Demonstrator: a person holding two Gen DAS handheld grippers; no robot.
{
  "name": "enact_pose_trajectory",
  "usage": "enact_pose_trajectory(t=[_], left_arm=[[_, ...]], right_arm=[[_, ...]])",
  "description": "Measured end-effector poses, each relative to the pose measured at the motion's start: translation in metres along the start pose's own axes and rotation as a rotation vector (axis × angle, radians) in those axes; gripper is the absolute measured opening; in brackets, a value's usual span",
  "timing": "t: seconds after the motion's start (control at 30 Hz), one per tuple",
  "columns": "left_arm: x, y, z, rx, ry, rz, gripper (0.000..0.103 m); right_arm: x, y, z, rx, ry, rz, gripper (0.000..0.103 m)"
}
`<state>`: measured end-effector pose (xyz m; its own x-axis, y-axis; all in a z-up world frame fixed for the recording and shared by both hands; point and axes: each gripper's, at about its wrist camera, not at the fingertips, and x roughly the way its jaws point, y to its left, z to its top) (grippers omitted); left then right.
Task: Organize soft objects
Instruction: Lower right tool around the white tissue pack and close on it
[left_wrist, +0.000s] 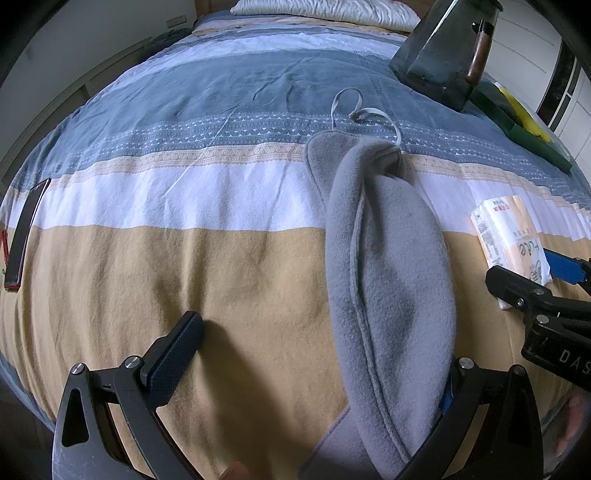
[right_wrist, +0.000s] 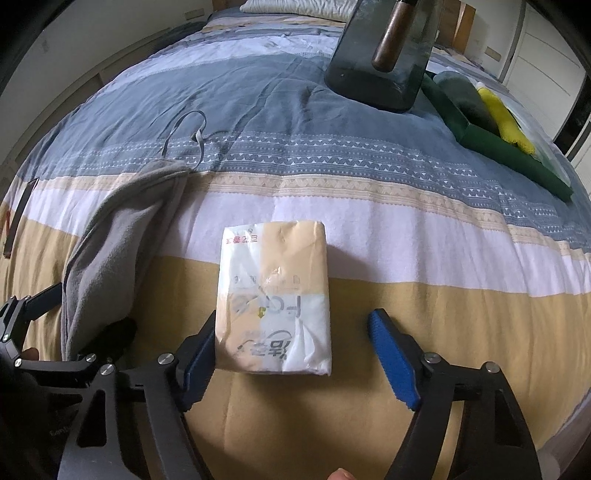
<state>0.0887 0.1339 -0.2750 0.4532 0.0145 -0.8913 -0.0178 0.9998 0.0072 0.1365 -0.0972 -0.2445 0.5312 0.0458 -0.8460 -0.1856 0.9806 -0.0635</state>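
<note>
The right gripper (right_wrist: 295, 354) is wide open, low over the bed (right_wrist: 406, 424). The tissue pack (right_wrist: 275, 299) lies flat on the tan stripe between its two blue fingers (right_wrist: 393, 363). The left finger touches the pack's side and the right one is apart from it. The left gripper (left_wrist: 314, 354) is open too. A folded gray fleece (left_wrist: 388, 266) lies between its fingers near the bed's near edge, with a thin gray strap (left_wrist: 364, 110) at its far end on the blue stripe. A dark phone (left_wrist: 26, 232) lies by the bed's left edge. Toward the far right corner are a dark bag (right_wrist: 380, 55) with a brown handle and a green cloth (right_wrist: 491, 144) with something yellow on it. A white pillow (left_wrist: 325, 9) is at the far edge.
</note>
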Motion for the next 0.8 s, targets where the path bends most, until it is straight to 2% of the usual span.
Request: enact_pose_trajectory(t=[0.67,0.8], left_arm=[[0.0027,-0.0002,0.0020,0.007,0.012,0.007,0.102],[0.0028,-0.0004,0.0019,0.007,0.012,0.008,0.102]], right_arm=[[0.0071,0.0085,0.0056,-0.094,-0.017,-0.011,0.075],[0.0078,0.0086,0.0066,-0.110,-0.020,-0.013,0.064]])
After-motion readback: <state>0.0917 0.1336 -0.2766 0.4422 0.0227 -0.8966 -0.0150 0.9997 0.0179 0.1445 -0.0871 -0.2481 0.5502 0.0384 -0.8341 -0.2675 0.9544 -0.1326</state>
